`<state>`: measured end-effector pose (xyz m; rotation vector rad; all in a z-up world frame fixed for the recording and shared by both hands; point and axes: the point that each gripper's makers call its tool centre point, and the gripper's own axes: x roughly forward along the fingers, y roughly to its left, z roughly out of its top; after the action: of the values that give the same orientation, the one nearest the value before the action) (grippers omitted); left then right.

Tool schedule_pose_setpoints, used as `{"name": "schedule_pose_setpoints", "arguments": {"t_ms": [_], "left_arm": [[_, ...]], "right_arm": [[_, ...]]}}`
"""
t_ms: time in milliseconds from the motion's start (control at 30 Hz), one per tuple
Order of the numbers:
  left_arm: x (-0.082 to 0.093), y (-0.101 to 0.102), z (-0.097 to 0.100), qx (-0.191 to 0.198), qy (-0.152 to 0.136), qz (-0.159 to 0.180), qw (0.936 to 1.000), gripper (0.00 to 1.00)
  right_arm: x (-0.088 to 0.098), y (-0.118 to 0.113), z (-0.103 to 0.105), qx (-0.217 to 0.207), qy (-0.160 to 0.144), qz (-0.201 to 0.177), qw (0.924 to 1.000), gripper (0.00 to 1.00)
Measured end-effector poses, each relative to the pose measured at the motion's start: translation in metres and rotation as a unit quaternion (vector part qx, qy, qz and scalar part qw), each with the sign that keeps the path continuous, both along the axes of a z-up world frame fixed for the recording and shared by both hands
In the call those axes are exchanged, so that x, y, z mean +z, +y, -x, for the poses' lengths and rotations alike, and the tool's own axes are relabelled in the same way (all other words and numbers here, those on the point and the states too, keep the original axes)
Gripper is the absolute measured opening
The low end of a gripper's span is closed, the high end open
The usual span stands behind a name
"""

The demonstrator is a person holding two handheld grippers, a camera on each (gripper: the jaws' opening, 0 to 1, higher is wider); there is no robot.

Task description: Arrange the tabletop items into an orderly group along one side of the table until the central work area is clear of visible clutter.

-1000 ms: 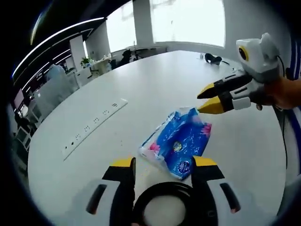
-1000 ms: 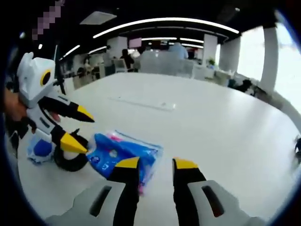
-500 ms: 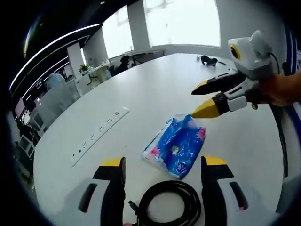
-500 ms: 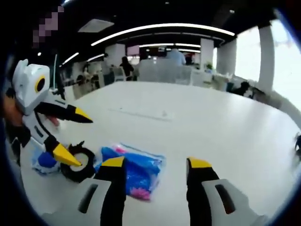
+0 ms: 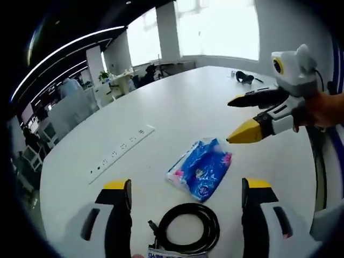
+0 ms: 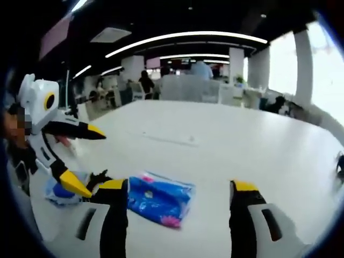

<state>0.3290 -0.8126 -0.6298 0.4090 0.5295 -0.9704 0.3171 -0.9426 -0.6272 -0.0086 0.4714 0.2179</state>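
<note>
blue plastic tissue pack (image 5: 200, 168) lies flat on the big white table (image 5: 177, 107), just past the left gripper (image 5: 187, 189), whose jaws stand wide apart with nothing between them. a black coiled cable (image 5: 186, 234) lies between those jaws, close to the pack. the right gripper (image 6: 179, 189) is wide open too and empty, near the pack.

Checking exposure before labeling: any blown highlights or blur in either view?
Left gripper view: windows blown out white, blue packet and black cable coil sharp. Right gripper view: window at right overexposed, ceiling dark, blue packet slightly soft.
</note>
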Motion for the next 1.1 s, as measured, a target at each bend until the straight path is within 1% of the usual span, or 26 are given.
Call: {"name": "schedule_pose_setpoints", "arguments": {"t_ms": [100,233,333,400,533,667,833,933,1100], "left_arm": [[0.007,0.0,0.003,0.007,0.005,0.013,0.9999,0.92],[0.015,0.004,0.007,0.009,0.001,0.017,0.9998,0.96],[0.018,0.007,0.01,0.01,0.002,0.019,0.9998,0.98],[0.022,0.011,0.011,0.012,-0.002,0.023,0.9997,0.99],[0.028,0.018,0.015,0.02,0.0,0.034,0.9992,0.99],[0.037,0.026,0.019,0.029,0.0,0.05,0.9983,0.99],[0.044,0.033,0.026,0.028,-0.005,0.055,0.9981,0.99],[0.05,0.036,0.03,0.03,-0.008,0.064,0.9974,0.99],[0.054,0.044,0.038,0.026,-0.013,0.064,0.9975,0.99]], "right_arm": [[0.01,0.002,0.005,0.0,-0.007,0.002,1.0,0.84],[0.019,0.005,0.009,-0.001,-0.012,0.002,0.9999,0.88],[0.025,0.009,0.013,0.0,-0.017,0.003,0.9999,0.91],[0.028,0.012,0.016,0.003,-0.018,0.006,0.9998,0.92],[0.034,0.018,0.02,0.004,-0.021,0.006,0.9998,0.97],[0.045,0.025,0.024,0.006,-0.028,0.009,0.9995,1.0],[0.053,0.031,0.031,0.011,-0.031,0.016,0.9993,1.0],[0.058,0.033,0.036,0.01,-0.034,0.017,0.9992,1.0],[0.06,0.041,0.044,0.012,-0.034,0.021,0.9991,1.0]]}}
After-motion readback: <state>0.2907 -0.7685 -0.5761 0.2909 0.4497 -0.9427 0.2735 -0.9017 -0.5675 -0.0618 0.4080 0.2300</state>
